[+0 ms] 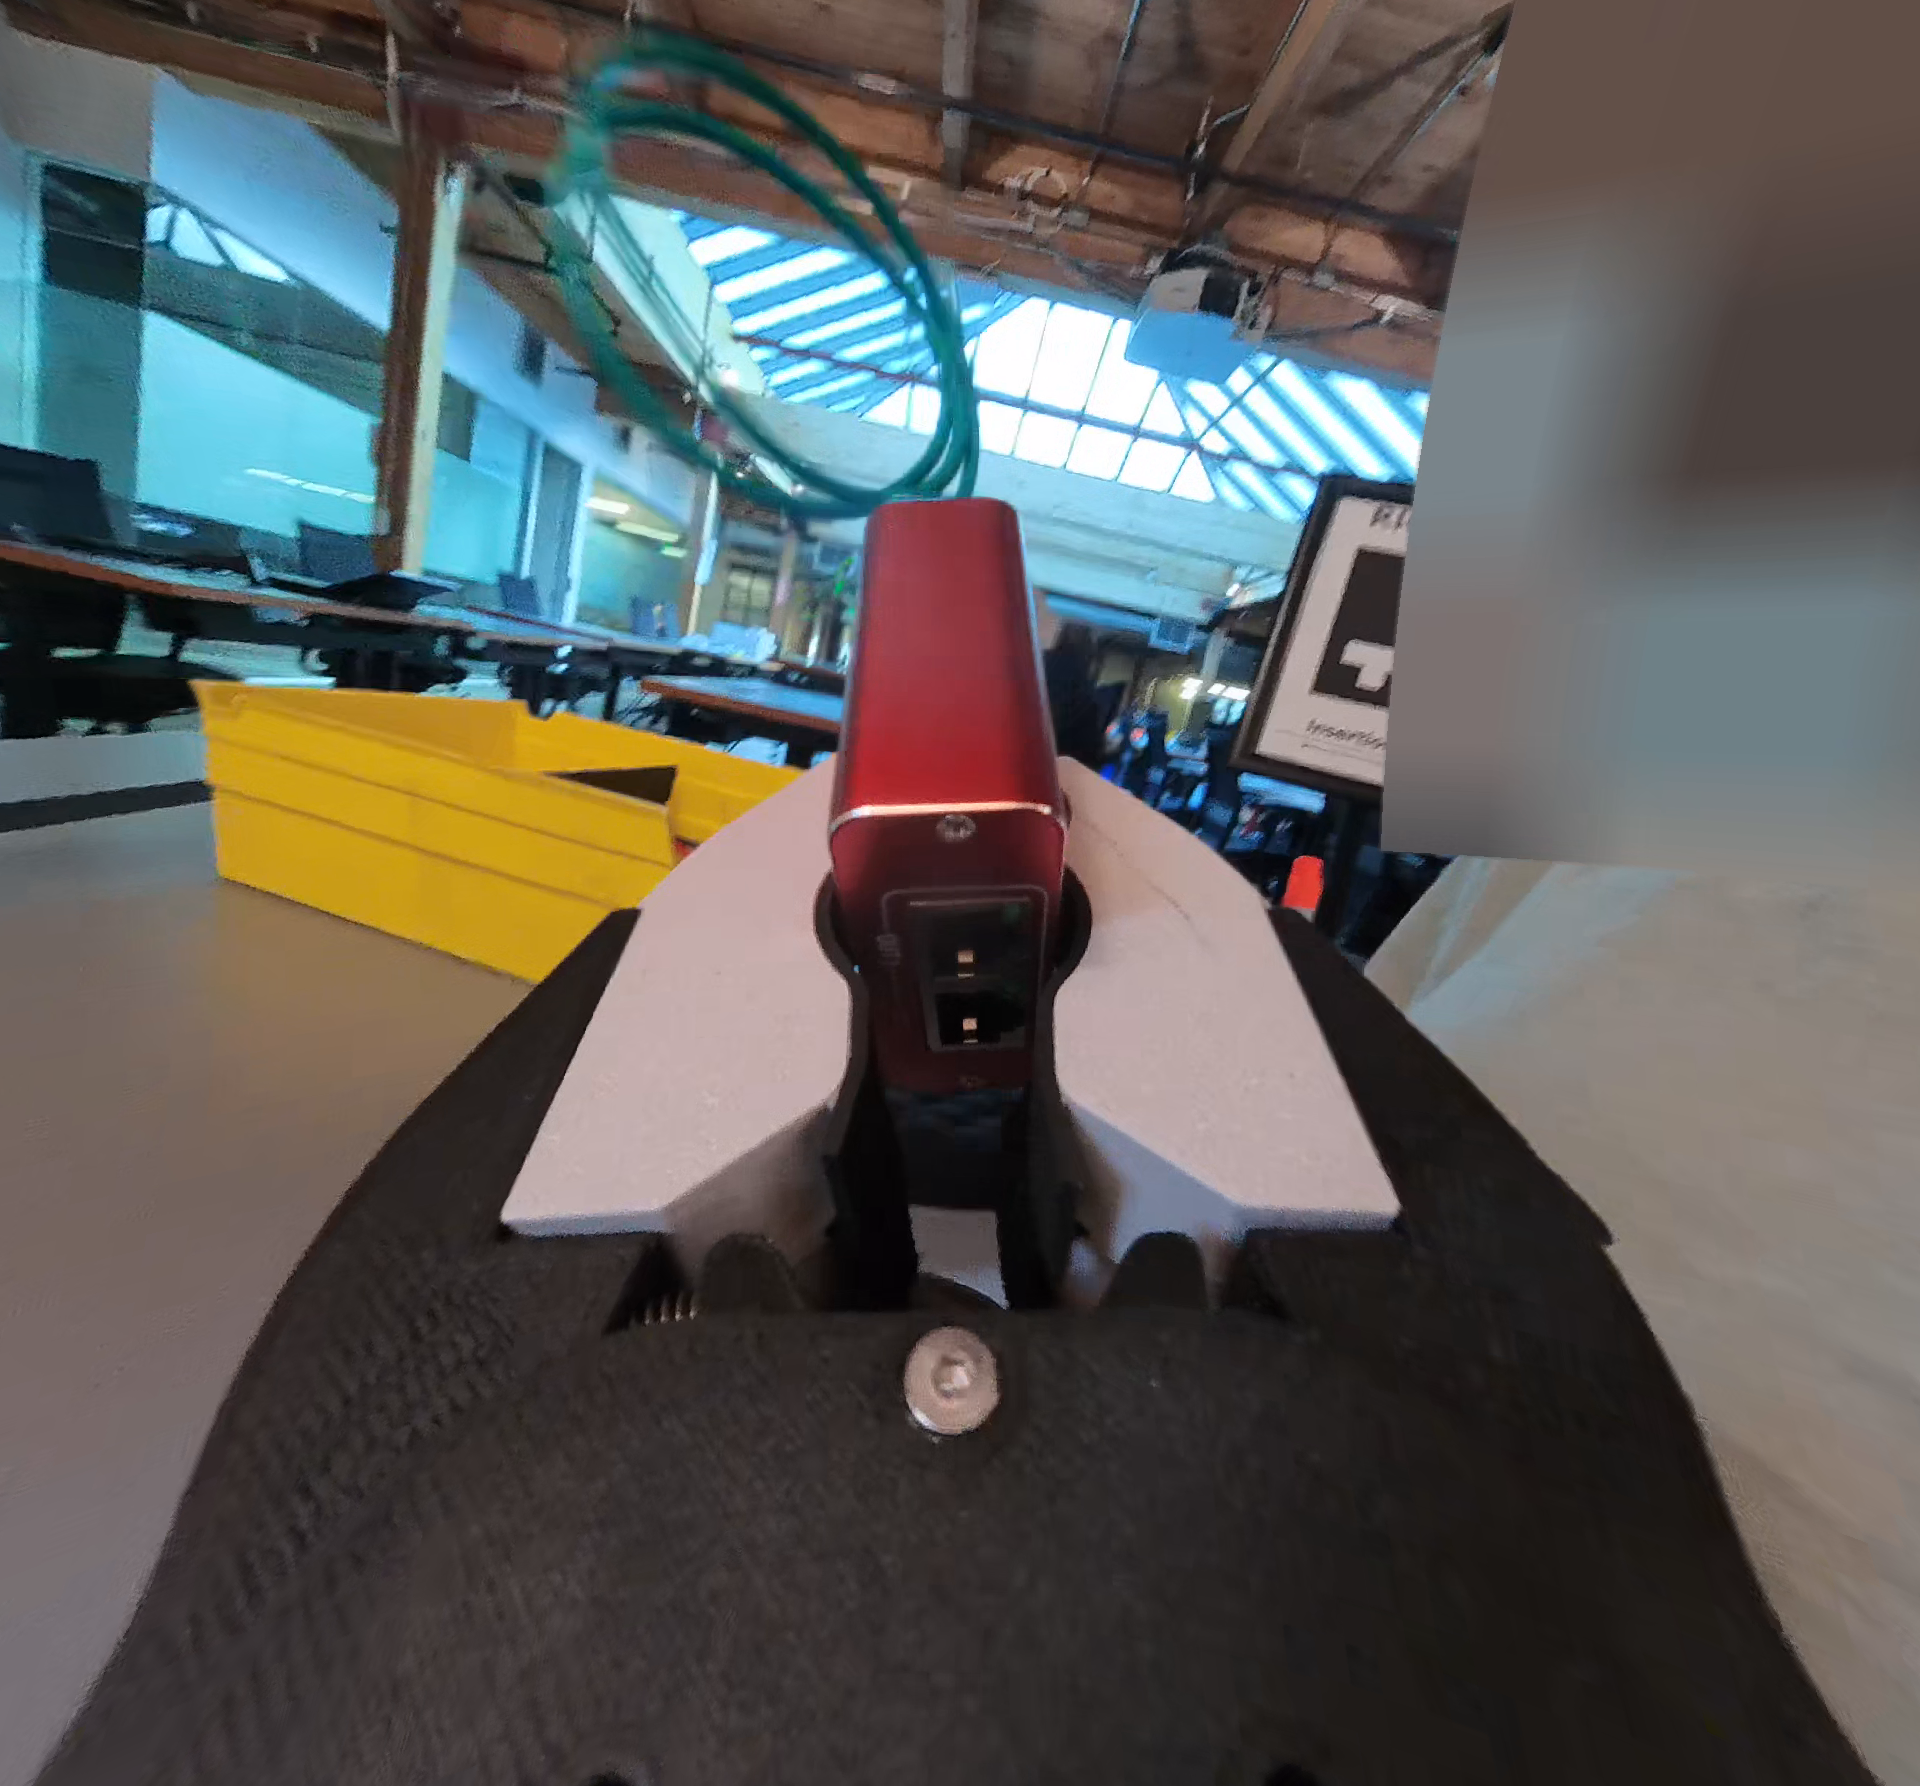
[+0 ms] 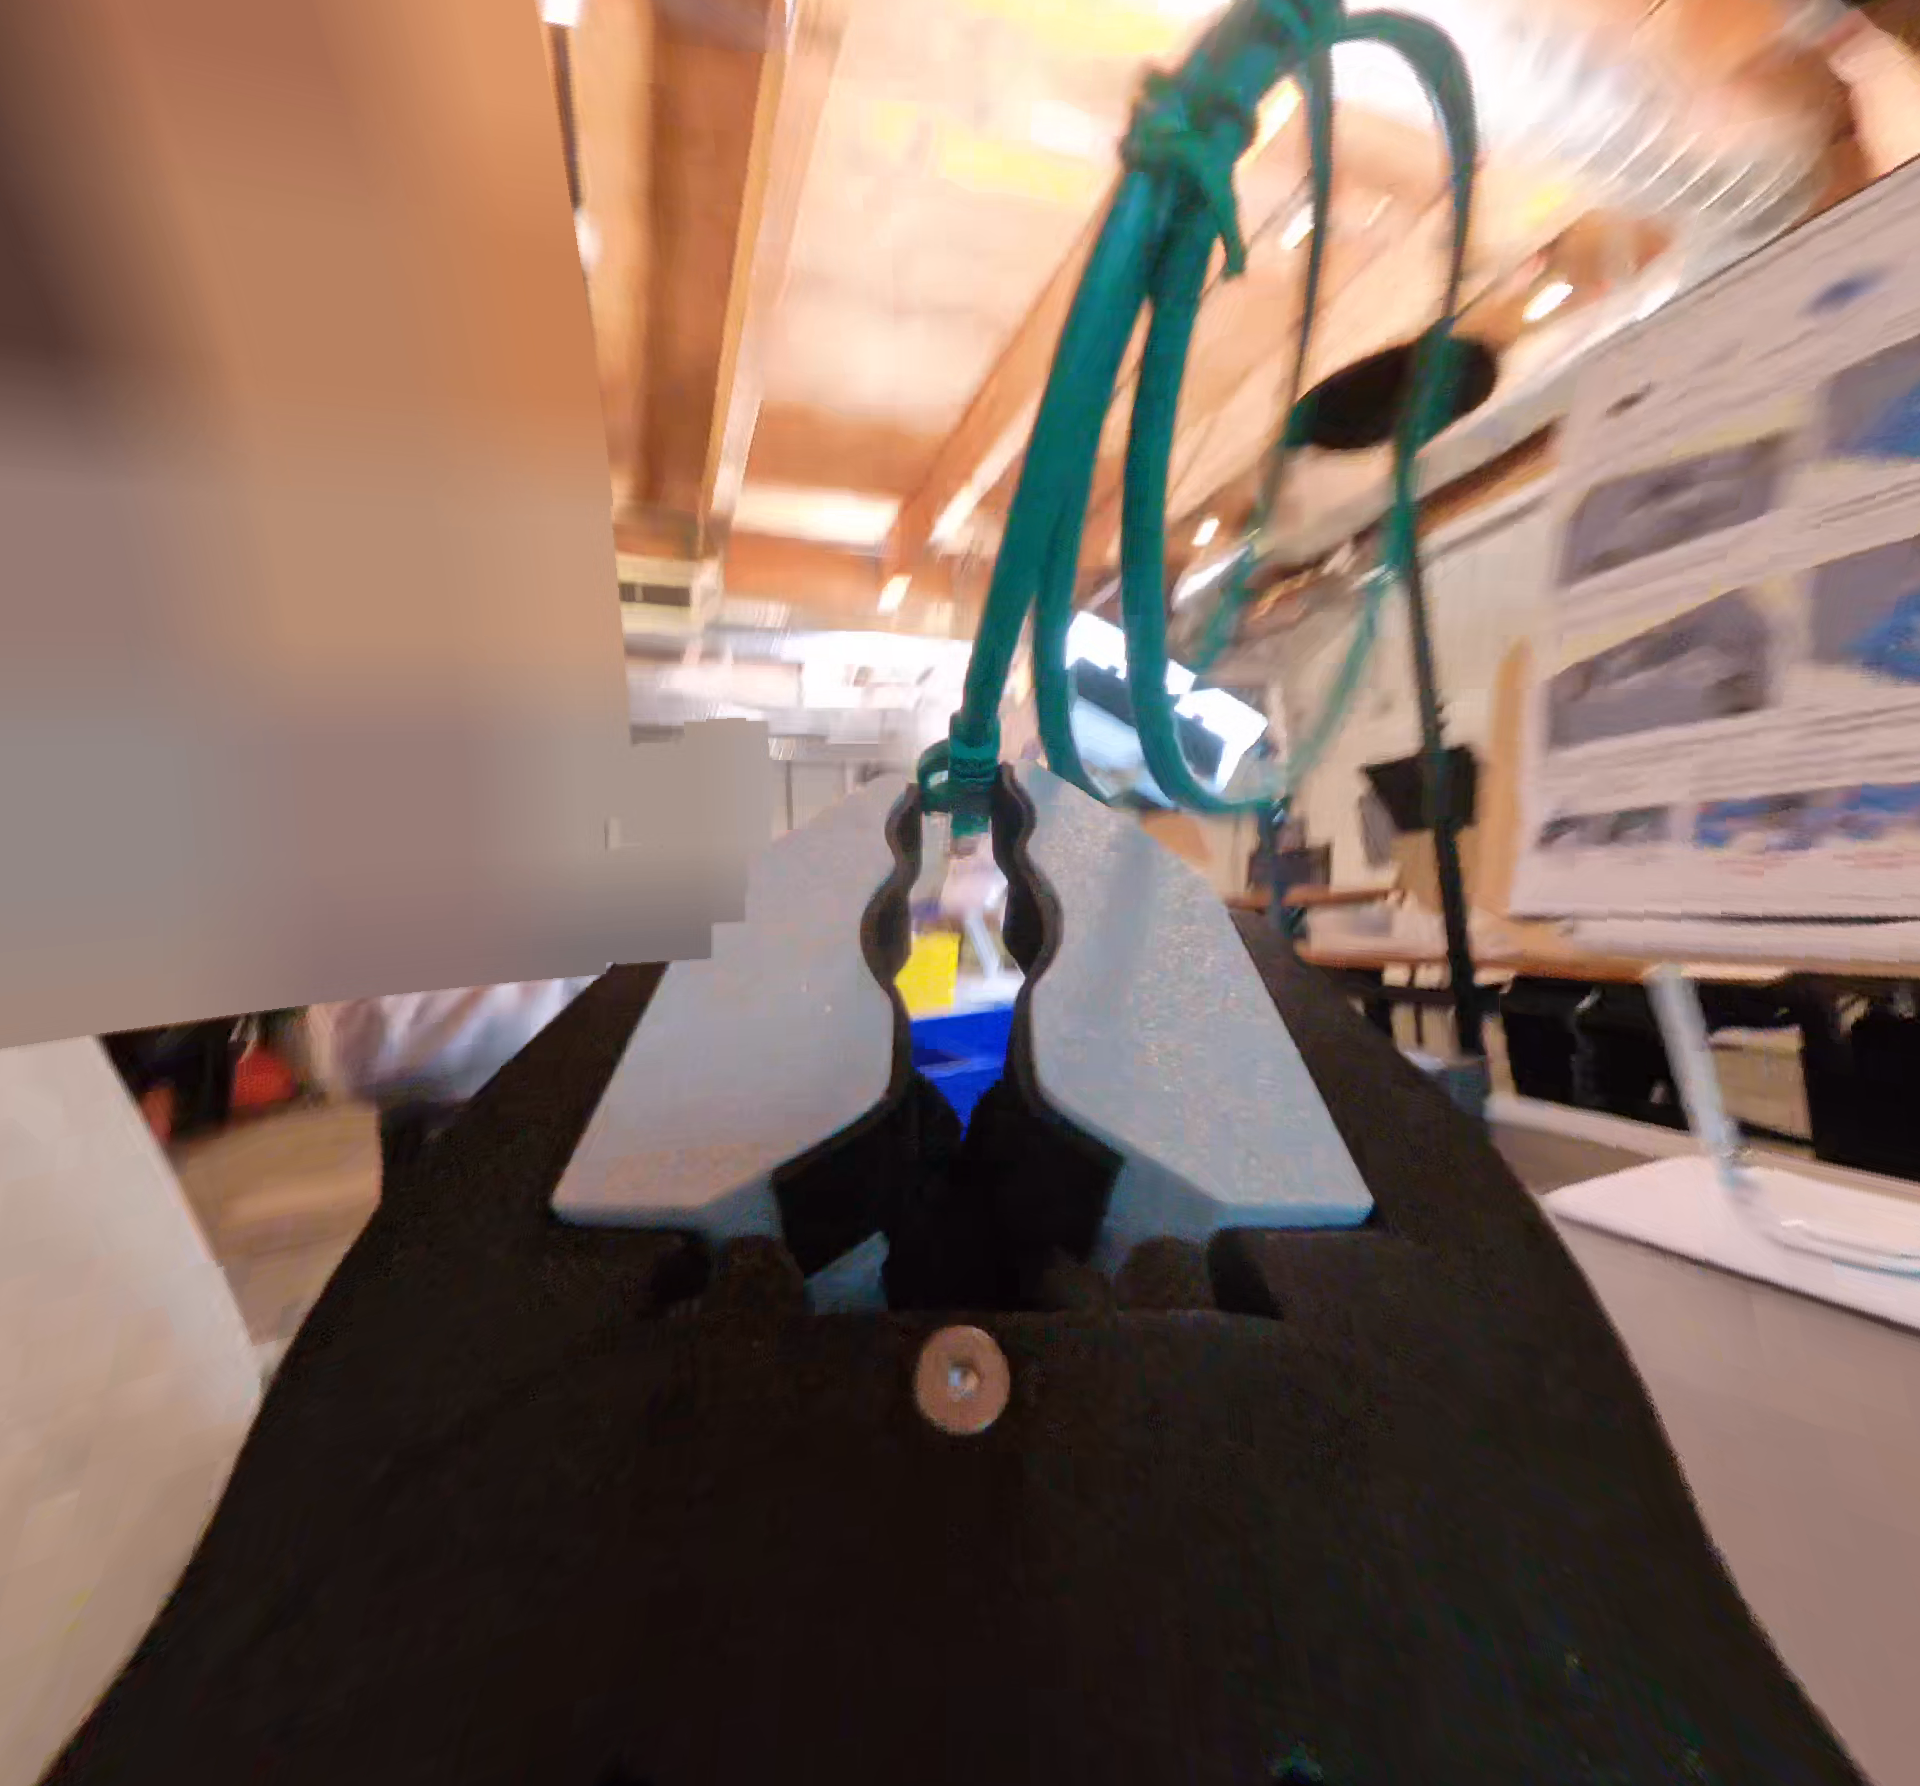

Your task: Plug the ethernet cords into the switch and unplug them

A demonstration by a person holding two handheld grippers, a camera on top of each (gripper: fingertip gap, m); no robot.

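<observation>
My left hand-held gripper (image 1: 951, 915) is clenched on a small red metal box-shaped switch (image 1: 948, 697), held raised off the grey surface (image 1: 208, 1061) and pointing away from me toward twelve o'clock. The near end of the switch faces my camera and shows two stacked black ports, both empty. Behind its far end, a coil of green ethernet cord (image 1: 790, 282) loops in the air toward eleven o'clock; I cannot tell whether anything is plugged in at that far end. A stack of yellow plastic bins (image 1: 416, 801) sits on the surface at nine o'clock.

My right hand-held gripper (image 2: 964, 817) is grasping the green ethernet cord (image 2: 1039, 489) just behind its plug, pinched at the very fingertips. The cord rises toward one o'clock to a tied bundle. The plug itself is small and blurred, so its orientation is unclear. The view is smeared with motion.

I judge the step in hand to be bringing a cord end to the switch for plugging in. The next move calls for lining the plug square with an open port, latch tab on the matching side, then pushing straight in while my left grip braces the switch against the push.
</observation>
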